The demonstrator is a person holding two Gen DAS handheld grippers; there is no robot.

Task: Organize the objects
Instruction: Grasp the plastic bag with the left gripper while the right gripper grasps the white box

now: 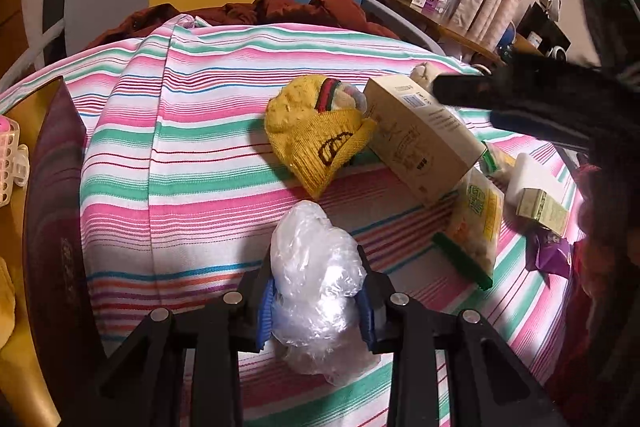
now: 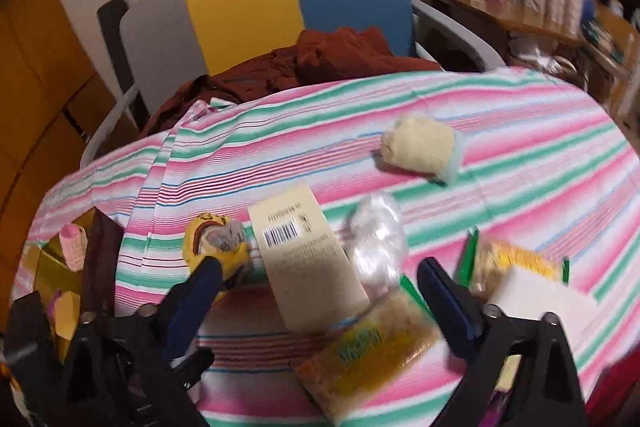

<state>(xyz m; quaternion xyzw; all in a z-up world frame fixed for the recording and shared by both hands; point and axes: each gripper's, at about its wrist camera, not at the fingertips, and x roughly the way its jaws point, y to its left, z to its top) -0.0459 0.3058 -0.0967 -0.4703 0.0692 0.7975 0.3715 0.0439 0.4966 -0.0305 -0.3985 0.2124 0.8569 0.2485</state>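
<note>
In the left wrist view the left tongs (image 1: 316,303) are clamped on a crumpled clear plastic bag (image 1: 316,267), blue pads pressed into both sides, low over the striped surface (image 1: 160,155). To do this well, I would keep the squeeze light but steady — the film is slippery and could slide out when lifted. They point forward toward a yellow knit hat (image 1: 312,131) and a tan box (image 1: 420,139), with the other tool's dark body crossing at upper right. In the right wrist view the right tongs (image 2: 320,287) stand wide apart, holding nothing, tilted down over the box (image 2: 304,259) and a yellow snack packet (image 2: 372,347) — the bag (image 2: 376,239) lies just beyond.
</note>
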